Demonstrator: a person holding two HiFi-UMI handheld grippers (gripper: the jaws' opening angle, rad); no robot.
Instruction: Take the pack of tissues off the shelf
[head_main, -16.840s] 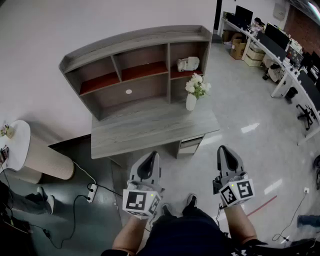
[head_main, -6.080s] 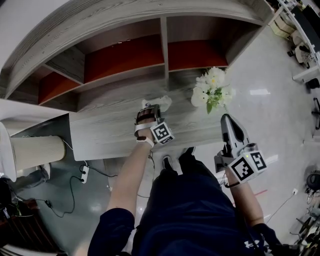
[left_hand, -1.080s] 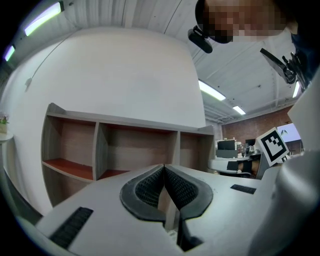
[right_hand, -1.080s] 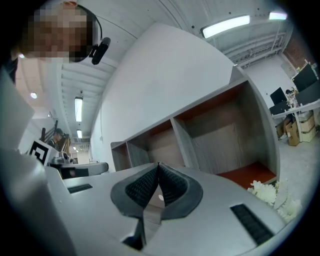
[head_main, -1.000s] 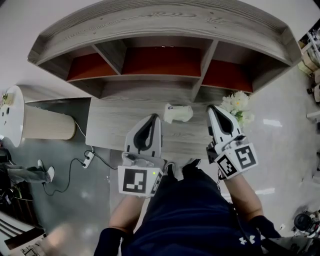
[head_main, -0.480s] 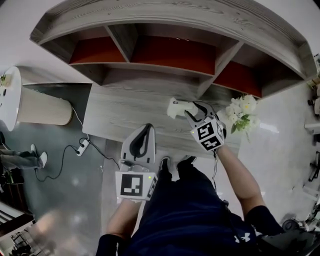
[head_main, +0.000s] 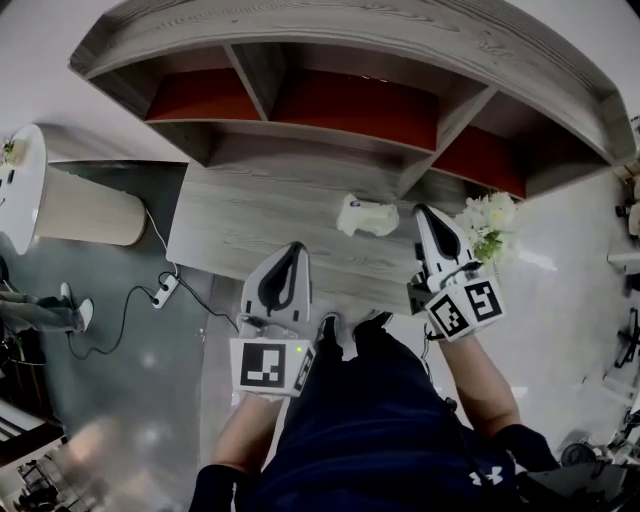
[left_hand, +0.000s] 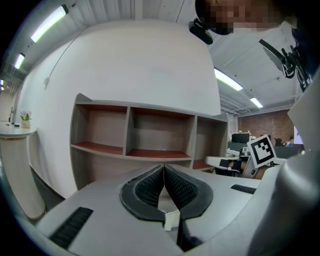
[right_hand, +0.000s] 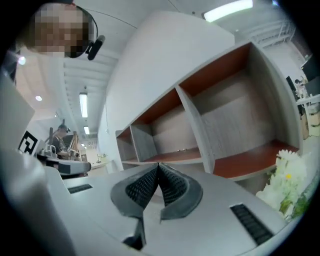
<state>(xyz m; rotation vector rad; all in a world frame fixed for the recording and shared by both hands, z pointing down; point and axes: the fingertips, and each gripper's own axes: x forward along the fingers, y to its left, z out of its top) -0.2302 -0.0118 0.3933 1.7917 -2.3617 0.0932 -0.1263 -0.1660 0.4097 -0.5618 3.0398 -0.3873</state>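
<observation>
The pack of tissues (head_main: 367, 216) lies on the grey desk (head_main: 240, 230) at the centre of the head view, below the shelf unit (head_main: 330, 60), whose red-floored compartments look empty. The task therefore appears done. The left gripper (head_main: 292, 250) hovers at lower centre-left over the desk's front edge, its jaws pressed together on nothing. The right gripper (head_main: 424, 212) sits just right of the pack, not touching it, beside white flowers (head_main: 488, 222). Its jaws are likewise closed and empty.
</observation>
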